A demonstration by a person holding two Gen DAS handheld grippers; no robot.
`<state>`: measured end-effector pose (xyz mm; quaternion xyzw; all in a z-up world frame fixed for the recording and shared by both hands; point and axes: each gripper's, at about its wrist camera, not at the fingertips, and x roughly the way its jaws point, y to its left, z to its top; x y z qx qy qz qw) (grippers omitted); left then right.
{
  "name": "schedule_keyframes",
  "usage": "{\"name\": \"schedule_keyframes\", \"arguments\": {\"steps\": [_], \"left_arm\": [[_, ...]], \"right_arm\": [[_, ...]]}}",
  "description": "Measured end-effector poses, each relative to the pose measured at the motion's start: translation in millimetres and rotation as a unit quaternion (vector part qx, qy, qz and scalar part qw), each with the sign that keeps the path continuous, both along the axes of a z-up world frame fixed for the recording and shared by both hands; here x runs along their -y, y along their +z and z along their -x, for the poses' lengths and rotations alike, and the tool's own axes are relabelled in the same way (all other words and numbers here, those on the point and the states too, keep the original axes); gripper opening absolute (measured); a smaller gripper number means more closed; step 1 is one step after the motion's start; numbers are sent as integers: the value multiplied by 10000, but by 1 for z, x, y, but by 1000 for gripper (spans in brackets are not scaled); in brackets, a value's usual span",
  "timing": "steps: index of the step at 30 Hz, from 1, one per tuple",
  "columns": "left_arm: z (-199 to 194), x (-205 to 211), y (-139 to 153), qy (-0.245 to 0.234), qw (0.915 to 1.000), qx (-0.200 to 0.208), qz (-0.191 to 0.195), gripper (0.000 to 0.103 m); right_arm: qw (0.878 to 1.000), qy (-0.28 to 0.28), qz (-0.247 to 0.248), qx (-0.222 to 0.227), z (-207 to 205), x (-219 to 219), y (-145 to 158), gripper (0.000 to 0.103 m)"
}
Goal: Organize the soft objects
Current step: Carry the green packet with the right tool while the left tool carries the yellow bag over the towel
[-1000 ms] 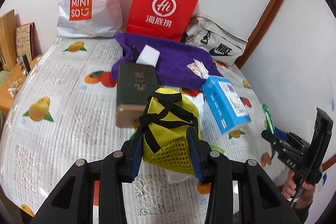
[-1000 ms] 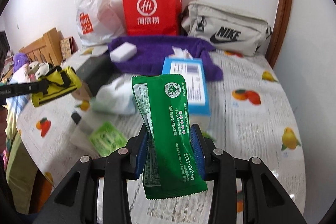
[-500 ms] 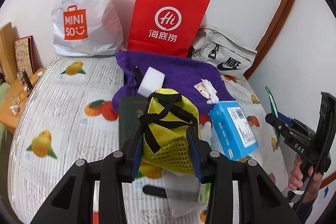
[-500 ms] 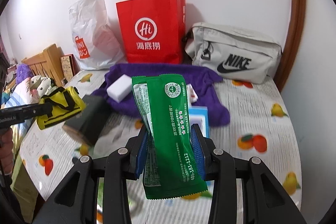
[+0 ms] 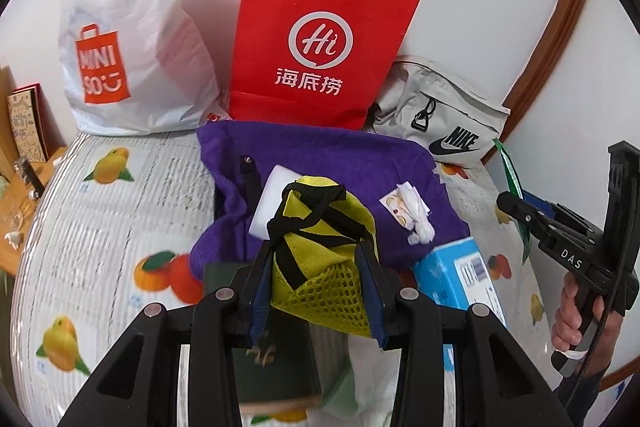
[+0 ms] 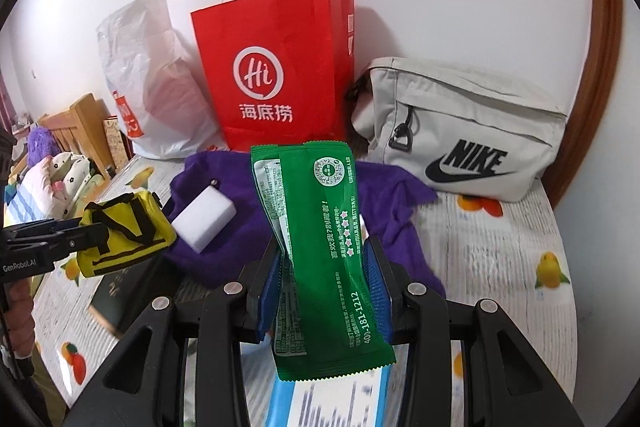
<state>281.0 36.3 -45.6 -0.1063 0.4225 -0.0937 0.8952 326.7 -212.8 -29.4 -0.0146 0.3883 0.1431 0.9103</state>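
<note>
My left gripper point(image 5: 316, 289) is shut on a yellow mesh pouch point(image 5: 324, 251) with black straps, held above the table. In the right wrist view that same pouch point(image 6: 124, 235) hangs at the left. My right gripper point(image 6: 324, 291) is shut on a green foil packet point(image 6: 320, 251), which stands upright between the blue pads. The packet point(image 5: 510, 175) shows edge-on at the right in the left wrist view. A purple cloth point(image 5: 336, 163) lies ahead with a white sponge block point(image 6: 202, 219) on it. Behind it stand a red paper bag point(image 6: 276, 67), a white plastic bag point(image 5: 132, 27) and a grey Nike pouch point(image 6: 472, 131).
A blue tissue box point(image 5: 460, 271) and a dark green box point(image 5: 268, 355) lie under the grippers on the fruit-print tablecloth point(image 5: 92, 227). A small wrapped item point(image 5: 408, 207) rests on the cloth. A wall closes the back and right; a wooden headboard point(image 6: 76, 123) is at the left.
Both grippers have moved forward and slightly up toward the bags at the back, carrying the pouch and the packet. The bags and purple cloth now loom larger; the boxes have slid beneath.
</note>
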Motion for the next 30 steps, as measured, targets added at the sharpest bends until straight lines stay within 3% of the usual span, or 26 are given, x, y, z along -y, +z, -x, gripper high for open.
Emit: {"name": "schedule_keyframes", "arguments": {"steps": [17,30], "left_arm": [[-88,19,-21,-118,9997,-213,-76,38],[-143,24,-40,-82,9984,-423,-353,38]], "right_arm": [[9983,96,-24,-581,-91,-2,-45,40],[9914,50,-192,-1294,-128,1,-93,43]]}}
